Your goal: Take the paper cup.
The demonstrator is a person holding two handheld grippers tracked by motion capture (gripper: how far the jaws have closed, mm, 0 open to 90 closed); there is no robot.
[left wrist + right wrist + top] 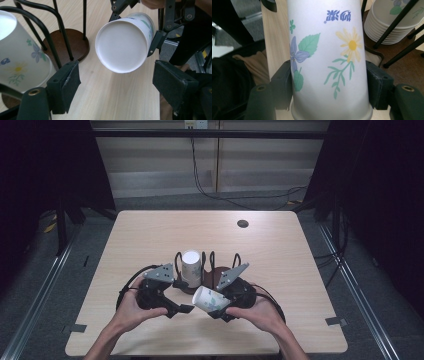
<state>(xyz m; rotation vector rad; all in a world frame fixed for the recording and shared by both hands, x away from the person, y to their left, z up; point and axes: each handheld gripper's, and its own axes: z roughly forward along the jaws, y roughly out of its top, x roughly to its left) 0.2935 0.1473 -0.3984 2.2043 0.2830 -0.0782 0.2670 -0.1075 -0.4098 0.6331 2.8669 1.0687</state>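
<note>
On the left, the left gripper [186, 308] is being held low over the table [150, 235] with its jaws spread wide and nothing between them, aimed at the white bottom of the paper cup [123, 42] just ahead. In the middle, the wire rack [210, 262] on its brown base is being left alone, a stack of flowered cups [190, 267] standing upside down inside it. To the right, the paper cup is being carried on its side above the table, just in front of the rack, gripped across its printed wall by the right gripper [329, 83], whose jaws are pressed against both flanks. A handover, or a two-handed steadying, is judged to be in hand. Next, the open jaws would need to be brought around the cup's closed end and squeezed gently, so the thin wall is not crushed.
</note>
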